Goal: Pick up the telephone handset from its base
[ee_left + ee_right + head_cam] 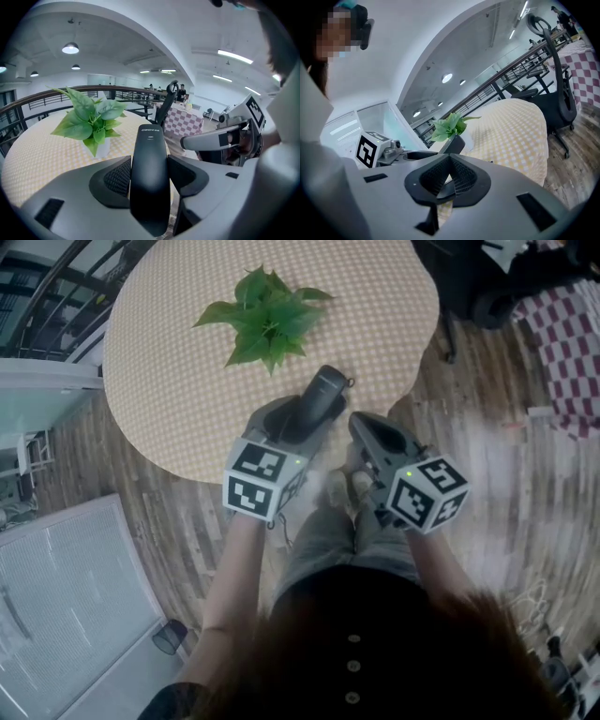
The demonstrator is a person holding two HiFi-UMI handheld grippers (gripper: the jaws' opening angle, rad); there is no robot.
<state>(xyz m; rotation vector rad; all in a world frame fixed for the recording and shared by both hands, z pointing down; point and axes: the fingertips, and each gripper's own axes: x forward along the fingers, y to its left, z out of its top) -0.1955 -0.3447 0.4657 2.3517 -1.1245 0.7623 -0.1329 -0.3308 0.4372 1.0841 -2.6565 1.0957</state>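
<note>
- The left gripper [292,425] is clenched on the black handset [320,393], one pad on each side.
- The handset lies on the near side of the plant [267,320], over the table [159,381] edge, with its top end toward the plant but apart from it.
- The right gripper [367,429] has its jaws pressed together with nothing between them. It is just right of the handset and farther from the plant.
- The plant stands near the table's middle.
</note>
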